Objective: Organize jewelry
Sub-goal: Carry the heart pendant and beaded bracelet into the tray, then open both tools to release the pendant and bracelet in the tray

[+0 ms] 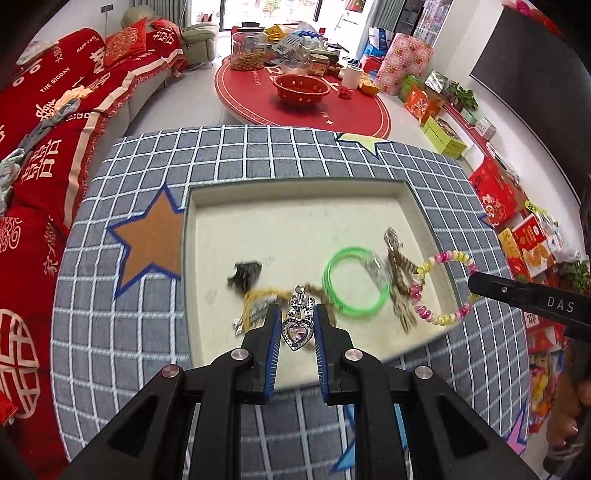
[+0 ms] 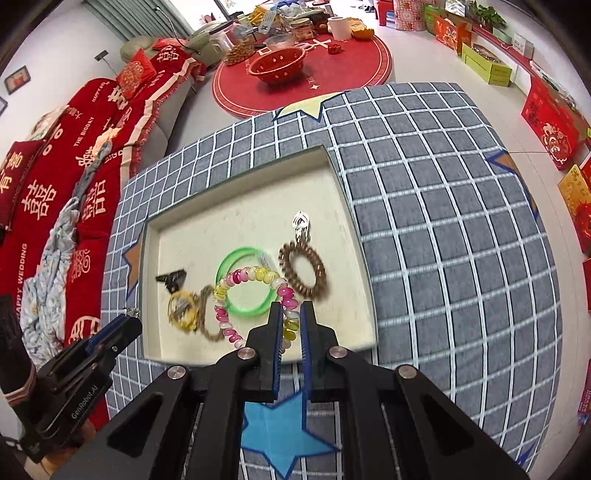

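My left claw (image 1: 295,325) and right claw (image 2: 291,325) match — matte black arms, blue-edged pads, silver round screws, white lettering on the side.

Pale tiled floor (image 1: 177,99). Red-draped sofa (image 1: 55,110) along one side. Round red-topped low table (image 1: 295,99), cluttered. Bright glazed doorway (image 1: 258,14) beyond. Dark wall-mounted screen (image 1: 524,74) opposite.
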Demonstrator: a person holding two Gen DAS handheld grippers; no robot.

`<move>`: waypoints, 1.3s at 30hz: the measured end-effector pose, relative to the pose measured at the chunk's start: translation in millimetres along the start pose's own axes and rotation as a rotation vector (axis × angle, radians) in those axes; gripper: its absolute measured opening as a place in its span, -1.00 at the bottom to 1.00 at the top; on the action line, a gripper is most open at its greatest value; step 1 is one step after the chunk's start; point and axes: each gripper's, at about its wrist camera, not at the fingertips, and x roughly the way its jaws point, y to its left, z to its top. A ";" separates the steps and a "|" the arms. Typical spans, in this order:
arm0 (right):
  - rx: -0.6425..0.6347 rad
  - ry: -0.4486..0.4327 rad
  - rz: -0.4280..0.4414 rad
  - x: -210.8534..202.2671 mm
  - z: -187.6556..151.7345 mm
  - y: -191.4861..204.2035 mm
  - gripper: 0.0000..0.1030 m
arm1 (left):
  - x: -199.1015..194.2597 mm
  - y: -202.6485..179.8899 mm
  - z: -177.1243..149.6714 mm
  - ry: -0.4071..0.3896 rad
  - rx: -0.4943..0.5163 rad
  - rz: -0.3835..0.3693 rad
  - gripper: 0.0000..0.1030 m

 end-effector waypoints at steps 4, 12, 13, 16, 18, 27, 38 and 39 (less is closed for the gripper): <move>0.007 0.000 -0.005 13.7 20.8 -4.1 -0.81 | 19.4 -1.9 14.9 0.010 -0.023 0.006 -0.40; 0.031 0.007 -0.002 43.4 53.7 -10.4 -0.81 | 49.3 -7.9 40.9 0.001 -0.014 0.049 -0.40; 0.030 0.007 -0.003 46.9 56.1 -10.5 -0.81 | 54.2 -8.0 43.0 0.002 -0.015 0.054 -0.40; 0.034 0.016 -0.009 58.6 61.1 -12.3 -0.81 | 67.6 -8.0 46.4 0.014 -0.018 0.068 -0.40; 0.046 0.022 -0.008 65.0 62.8 -15.2 -0.81 | 74.5 -9.5 46.7 0.020 -0.011 0.081 -0.40; 0.079 0.061 -0.007 87.1 62.7 -28.6 -0.81 | 96.6 -11.9 42.5 0.053 0.013 0.130 -0.40; 0.085 0.079 0.003 93.4 61.4 -30.0 -0.80 | 108.9 -24.5 38.8 0.087 0.072 0.158 -0.40; 0.086 0.081 0.004 93.9 61.7 -30.3 -0.80 | 109.7 -25.2 38.6 0.090 0.076 0.160 -0.40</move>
